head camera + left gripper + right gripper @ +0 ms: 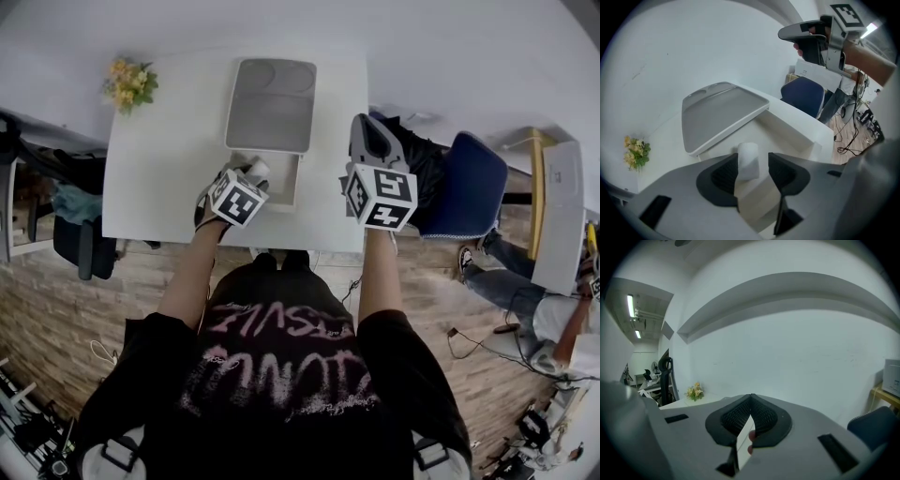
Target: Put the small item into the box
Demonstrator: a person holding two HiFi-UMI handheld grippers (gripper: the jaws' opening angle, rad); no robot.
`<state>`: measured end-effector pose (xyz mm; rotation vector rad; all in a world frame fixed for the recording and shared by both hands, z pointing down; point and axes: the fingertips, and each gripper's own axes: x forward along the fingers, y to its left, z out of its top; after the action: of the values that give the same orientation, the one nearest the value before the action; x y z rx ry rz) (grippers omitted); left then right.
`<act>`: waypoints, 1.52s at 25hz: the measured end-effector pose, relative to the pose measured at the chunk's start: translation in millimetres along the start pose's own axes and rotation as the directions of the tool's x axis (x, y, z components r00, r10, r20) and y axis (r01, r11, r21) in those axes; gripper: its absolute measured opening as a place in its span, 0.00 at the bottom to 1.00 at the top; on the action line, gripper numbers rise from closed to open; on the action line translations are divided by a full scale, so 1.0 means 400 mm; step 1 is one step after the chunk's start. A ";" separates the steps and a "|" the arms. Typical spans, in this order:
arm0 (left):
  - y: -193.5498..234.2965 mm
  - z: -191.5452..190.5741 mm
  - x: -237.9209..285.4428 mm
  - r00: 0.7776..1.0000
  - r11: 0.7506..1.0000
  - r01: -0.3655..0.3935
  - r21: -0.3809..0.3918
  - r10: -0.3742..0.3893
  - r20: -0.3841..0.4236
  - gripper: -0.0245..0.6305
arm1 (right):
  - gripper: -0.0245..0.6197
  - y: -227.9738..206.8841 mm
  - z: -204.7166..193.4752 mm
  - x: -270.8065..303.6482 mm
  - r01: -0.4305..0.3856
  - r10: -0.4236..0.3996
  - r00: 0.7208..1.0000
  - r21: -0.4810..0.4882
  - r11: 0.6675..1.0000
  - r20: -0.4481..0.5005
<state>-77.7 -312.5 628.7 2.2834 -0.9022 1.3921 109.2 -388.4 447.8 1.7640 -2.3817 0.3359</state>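
An open white box (298, 180) stands on the white table (159, 169), its grey lid (272, 103) tipped back. My left gripper (249, 178) points steeply down into the box (797, 133). In the left gripper view its jaws (752, 171) stand apart around a small white item (748, 161). The item rests against the left pad, with a gap to the right pad. My right gripper (362, 122) hangs raised by the table's right edge, away from the box. Its jaws (750, 399) meet at the tips with nothing in them.
A small bunch of yellow flowers (129, 82) sits at the table's far left corner. A blue chair (473, 187) stands right of the table, with another person (562, 319) beyond it. The lid (717, 115) leans behind the box, and cables lie on the wooden floor.
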 end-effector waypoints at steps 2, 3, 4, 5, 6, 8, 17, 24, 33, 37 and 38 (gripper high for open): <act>0.008 -0.001 -0.006 1.000 1.000 -0.014 -0.003 0.014 0.007 0.35 | 0.06 0.001 0.000 -0.002 -0.001 0.001 1.000 -0.001 1.000 -0.002; 0.010 0.000 -0.010 1.000 1.000 -0.018 -0.005 0.018 0.012 0.35 | 0.06 0.002 0.000 -0.003 -0.001 0.001 1.000 -0.001 1.000 -0.003; 0.011 0.001 -0.016 1.000 1.000 -0.019 -0.009 0.019 0.017 0.35 | 0.06 0.003 0.001 -0.004 -0.001 0.001 1.000 -0.002 1.000 -0.003; 0.011 0.005 -0.023 1.000 1.000 -0.019 -0.012 0.019 0.023 0.35 | 0.06 0.005 0.002 -0.005 -0.002 0.002 1.000 -0.003 1.000 -0.003; 0.012 0.008 -0.029 0.999 1.000 -0.021 -0.015 0.022 0.030 0.35 | 0.06 0.007 0.004 -0.005 -0.003 0.003 1.000 -0.004 1.000 -0.002; 0.017 0.012 -0.039 0.998 0.999 -0.030 -0.021 0.031 0.045 0.35 | 0.06 0.012 0.007 -0.005 -0.007 0.007 1.000 -0.005 1.000 0.001; 0.033 0.025 -0.071 0.991 0.995 -0.068 -0.069 0.075 0.108 0.26 | 0.06 0.029 0.014 -0.008 -0.021 0.021 1.000 -0.010 1.000 0.011; 0.066 0.030 -0.109 0.981 0.986 -0.099 -0.138 0.120 0.154 0.13 | 0.06 0.041 0.023 -0.011 -0.025 0.025 1.000 -0.016 1.000 0.013; 0.110 0.065 -0.171 0.948 0.966 -0.151 -0.208 0.201 0.245 0.04 | 0.06 0.044 0.024 -0.017 -0.026 0.026 1.000 -0.019 0.999 0.011; 0.132 0.083 -0.199 0.937 0.957 -0.155 -0.245 0.221 0.271 0.04 | 0.06 0.053 0.035 -0.017 -0.027 0.028 0.999 -0.023 0.999 0.019; 0.138 0.089 -0.204 0.933 0.957 -0.159 -0.245 0.227 0.280 0.04 | 0.06 0.054 0.036 -0.017 -0.027 0.028 0.999 -0.024 0.999 0.020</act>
<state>-116.7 -345.4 537.1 2.3235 -1.3391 0.9606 90.5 -380.0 430.2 1.7344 -2.4156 0.2930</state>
